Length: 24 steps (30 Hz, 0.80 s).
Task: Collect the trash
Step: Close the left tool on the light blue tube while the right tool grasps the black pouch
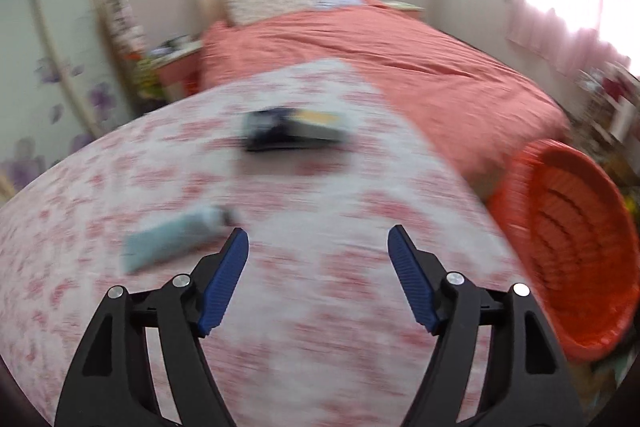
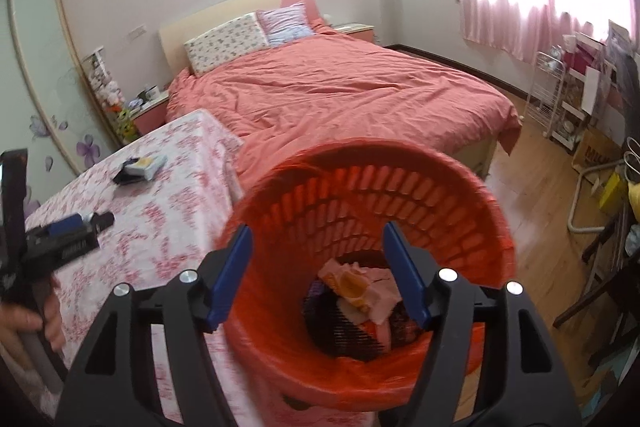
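A pale blue tube (image 1: 176, 239) lies on the table with the pink floral cloth (image 1: 320, 307), just left of my open, empty left gripper (image 1: 318, 239). A flattened dark and yellow box (image 1: 294, 127) lies farther back on the table; it also shows in the right wrist view (image 2: 140, 167). The orange trash basket (image 1: 568, 251) stands at the table's right side. In the right wrist view my right gripper (image 2: 316, 239) is open and empty above the basket (image 2: 460, 203), which holds crumpled wrappers (image 2: 360, 291). The left gripper (image 2: 68, 231) shows there at the left over the table.
A bed with a coral cover (image 2: 340, 91) stands beyond the table. A wardrobe with flower decals (image 2: 40, 107) and a nightstand (image 2: 148, 107) are at the left. A white rack (image 2: 560, 99), boxes and chair legs stand at the right on the wood floor (image 2: 532, 187).
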### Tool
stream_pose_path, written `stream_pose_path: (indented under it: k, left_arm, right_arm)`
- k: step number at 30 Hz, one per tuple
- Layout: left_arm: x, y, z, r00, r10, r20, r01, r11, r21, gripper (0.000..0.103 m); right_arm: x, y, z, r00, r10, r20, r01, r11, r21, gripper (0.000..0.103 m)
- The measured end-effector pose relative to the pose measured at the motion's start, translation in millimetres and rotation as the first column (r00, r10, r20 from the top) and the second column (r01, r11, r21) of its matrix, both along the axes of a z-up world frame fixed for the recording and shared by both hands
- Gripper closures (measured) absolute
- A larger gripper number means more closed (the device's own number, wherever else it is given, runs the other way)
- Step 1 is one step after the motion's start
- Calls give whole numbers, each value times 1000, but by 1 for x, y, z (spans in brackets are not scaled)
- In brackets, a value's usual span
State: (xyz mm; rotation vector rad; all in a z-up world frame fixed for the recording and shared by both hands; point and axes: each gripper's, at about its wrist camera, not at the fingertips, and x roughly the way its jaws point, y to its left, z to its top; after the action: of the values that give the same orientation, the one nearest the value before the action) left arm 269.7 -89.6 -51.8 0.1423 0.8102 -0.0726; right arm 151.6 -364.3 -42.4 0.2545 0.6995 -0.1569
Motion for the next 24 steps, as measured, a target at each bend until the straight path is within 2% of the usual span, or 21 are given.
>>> stream_pose_path:
  k: [4,7,12,15,17,24]
  left_arm:
    - [24,45,-1,989,148,-5,-148,989,-11,31]
    - [41,61,-8,980,193,-38,-194,981,-21,31]
    - [61,54,-17,978,201,-56,-199,979,39,31]
    - [69,62,-29,971,215,-101,-208,975,72,31]
    - [62,70,-31,972,207,-108,-203,978,47,30]
    - [16,104,-31,980,157,-122,-155,988,29,30]
  right_arm:
    - [11,26,-4,999,49,-14,-49,999,8,37]
    - [22,48,-9,996,81,-32,-81,997,14,37]
    - [36,83,-13,990,132,-46,-132,991,10,37]
    - [42,97,-13,987,154,-52,-154,988,9,37]
    - [44,105,-12,984,170,-55,-170,985,5,37]
    - [50,134,-18,972,226,-69,-226,974,11,37]
